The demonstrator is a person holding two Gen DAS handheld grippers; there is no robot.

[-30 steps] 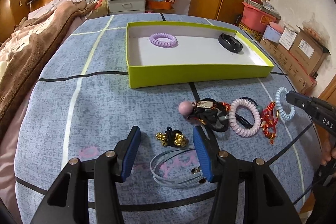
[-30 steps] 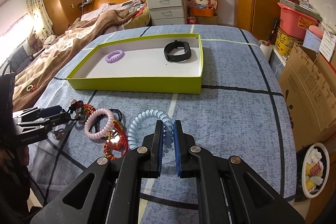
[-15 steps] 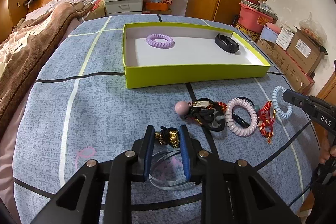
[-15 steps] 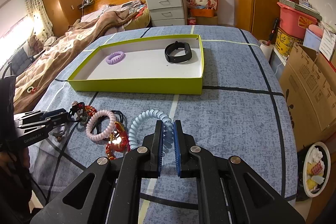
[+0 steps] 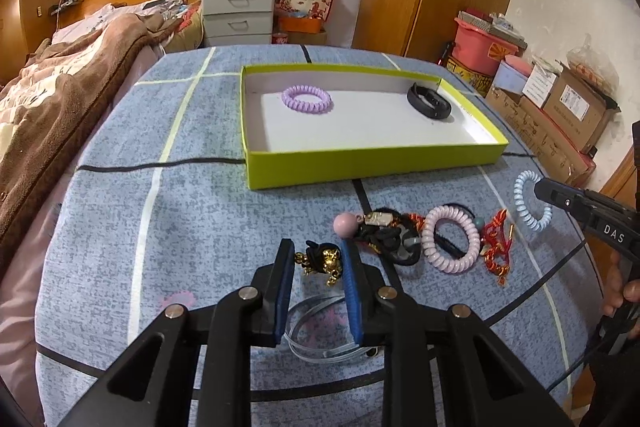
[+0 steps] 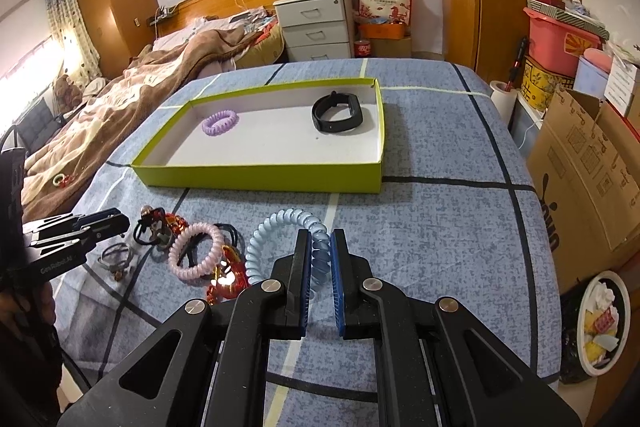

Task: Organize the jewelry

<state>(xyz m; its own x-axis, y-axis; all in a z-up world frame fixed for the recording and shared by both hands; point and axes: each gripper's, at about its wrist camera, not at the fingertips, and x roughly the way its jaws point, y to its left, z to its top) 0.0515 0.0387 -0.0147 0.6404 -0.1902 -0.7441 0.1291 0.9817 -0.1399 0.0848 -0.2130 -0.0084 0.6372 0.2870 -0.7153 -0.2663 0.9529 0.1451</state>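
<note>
A green tray [image 5: 372, 163] [image 6: 260, 177] stands on the blue cloth, holding a purple coil band [image 5: 307, 99] [image 6: 219, 121] and a black wristband [image 5: 429, 101] [image 6: 337, 113]. My left gripper [image 5: 317, 253] is shut on a black tie with gold bells [image 5: 322, 261], lifted off the cloth. My right gripper [image 6: 320, 241] is shut on a light blue coil band [image 6: 280, 231] [image 5: 530, 201] and holds it above the cloth. A pink coil band [image 5: 452, 245] [image 6: 196, 249] and a tangle of ties with a pink ball [image 5: 346, 225] lie between them.
A red-gold charm [image 5: 496, 247] [image 6: 226, 275] lies by the pink band. A thin grey headband [image 5: 320, 323] lies under my left gripper. A bed [image 5: 60, 95] is on the left, cardboard boxes [image 6: 584, 163] on the right, a drawer unit [image 5: 238, 15] behind.
My left gripper closed on the gold-bell tie and raised it off the cloth. My right gripper lifted the light blue coil band a little.
</note>
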